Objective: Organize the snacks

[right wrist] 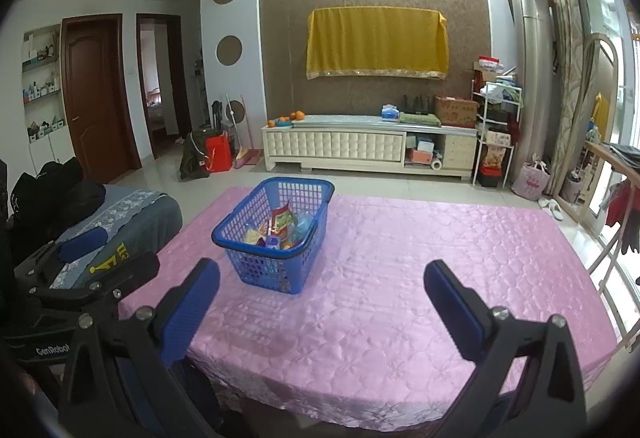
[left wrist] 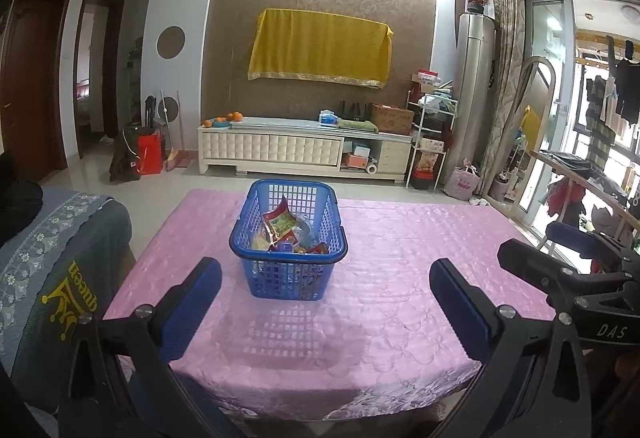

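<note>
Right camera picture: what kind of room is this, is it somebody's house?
Probably a home living room: a low TV cabinet with oranges on it, a yellow cloth hanging above, and a pink-covered table holding a snack basket.

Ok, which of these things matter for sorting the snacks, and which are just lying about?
For the job: blue basket, snack packets inside it, left gripper, right gripper.

Lying about: oranges, cardboard box, red bag, pink bag.

Left wrist: low over the near edge of the table [left wrist: 400, 258], facing the basket [left wrist: 288, 266] head-on, fairly near. Right wrist: just to the right, same heading, basket [right wrist: 272, 262] left of centre. Shared: table [right wrist: 400, 258], basket, far wall.
</note>
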Demonstrator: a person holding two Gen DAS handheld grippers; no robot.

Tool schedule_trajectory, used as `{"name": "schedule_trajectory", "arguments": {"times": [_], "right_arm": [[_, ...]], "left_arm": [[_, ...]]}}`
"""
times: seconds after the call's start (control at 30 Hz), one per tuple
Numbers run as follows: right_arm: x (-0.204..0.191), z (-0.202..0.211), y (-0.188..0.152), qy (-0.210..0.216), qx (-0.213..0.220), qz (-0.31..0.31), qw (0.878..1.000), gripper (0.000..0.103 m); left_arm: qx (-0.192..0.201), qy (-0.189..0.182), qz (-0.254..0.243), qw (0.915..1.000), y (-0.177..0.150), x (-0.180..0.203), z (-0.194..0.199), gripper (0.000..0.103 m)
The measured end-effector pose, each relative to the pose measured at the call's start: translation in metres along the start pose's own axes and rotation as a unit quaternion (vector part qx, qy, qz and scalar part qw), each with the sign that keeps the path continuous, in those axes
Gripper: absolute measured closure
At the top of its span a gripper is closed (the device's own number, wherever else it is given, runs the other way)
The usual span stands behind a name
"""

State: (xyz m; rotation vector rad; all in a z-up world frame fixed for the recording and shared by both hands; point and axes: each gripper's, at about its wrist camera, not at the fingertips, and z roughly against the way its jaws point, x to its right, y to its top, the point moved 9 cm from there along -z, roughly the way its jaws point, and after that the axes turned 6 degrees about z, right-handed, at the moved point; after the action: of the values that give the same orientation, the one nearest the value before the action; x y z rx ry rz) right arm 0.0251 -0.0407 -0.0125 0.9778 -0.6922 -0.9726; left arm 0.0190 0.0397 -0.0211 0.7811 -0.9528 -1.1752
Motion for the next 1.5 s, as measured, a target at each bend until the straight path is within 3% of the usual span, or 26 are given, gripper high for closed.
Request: {"name": "schedule_trajectory", "arguments": {"times": [1.5], "right_arm": [[0.0016,0.0071,0.0018,-0.005,-0.005,0.002,1.000,0.000]], "left_arm": [[-0.014,0.003,-0.004,0.9999,-0.0044,0.0020,0.0019,0.000]]}}
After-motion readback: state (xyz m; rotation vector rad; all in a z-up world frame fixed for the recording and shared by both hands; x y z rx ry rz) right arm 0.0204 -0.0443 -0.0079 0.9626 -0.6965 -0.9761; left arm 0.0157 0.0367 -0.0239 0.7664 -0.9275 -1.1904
